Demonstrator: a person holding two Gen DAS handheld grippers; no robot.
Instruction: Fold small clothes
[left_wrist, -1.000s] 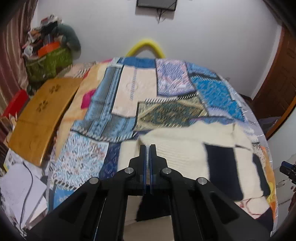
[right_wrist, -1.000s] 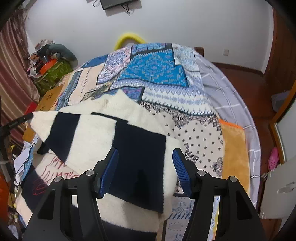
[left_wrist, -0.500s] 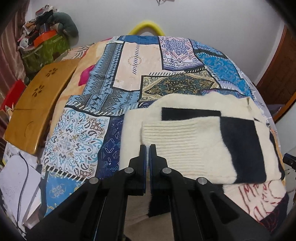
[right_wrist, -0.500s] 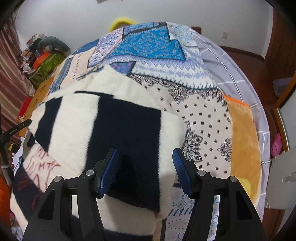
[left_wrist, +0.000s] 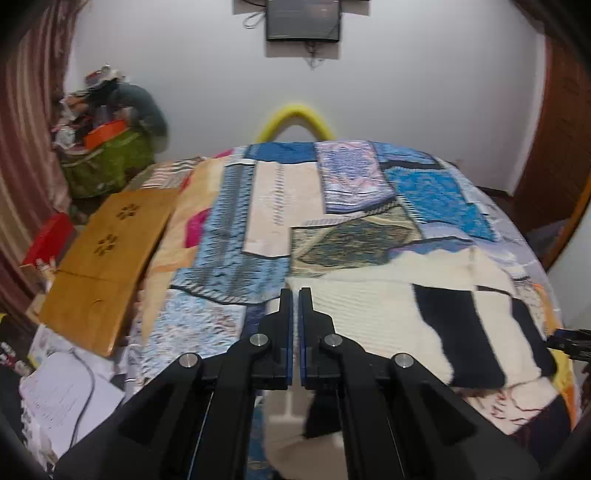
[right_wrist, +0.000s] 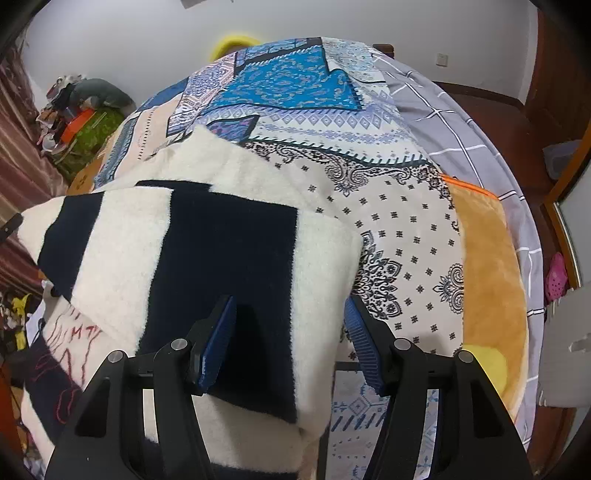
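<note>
A cream fleece sweater with wide black stripes (left_wrist: 388, 317) lies folded over on the patchwork bedspread (left_wrist: 280, 206). My left gripper (left_wrist: 295, 295) is shut, its tips at the sweater's ribbed left edge; whether cloth is pinched between them is not clear. In the right wrist view the sweater (right_wrist: 229, 251) fills the left and middle. My right gripper (right_wrist: 291, 314) is open, its blue pads either side of the sweater's right corner, just above it. A darker garment with red lettering (right_wrist: 62, 354) lies under the sweater.
A wooden folding table (left_wrist: 107, 258) lies at the bed's left edge, with papers (left_wrist: 62, 398) below it. A cluttered green bag (left_wrist: 107, 162) stands in the back left corner. An orange plush blanket (right_wrist: 491, 295) and grey checked sheet (right_wrist: 461, 140) cover the bed's right side.
The left gripper view has tilted up and back from the sweater; the sweater's ribbed edge now sits level with its tips. The right gripper has moved slightly closer to the sweater, still open.
</note>
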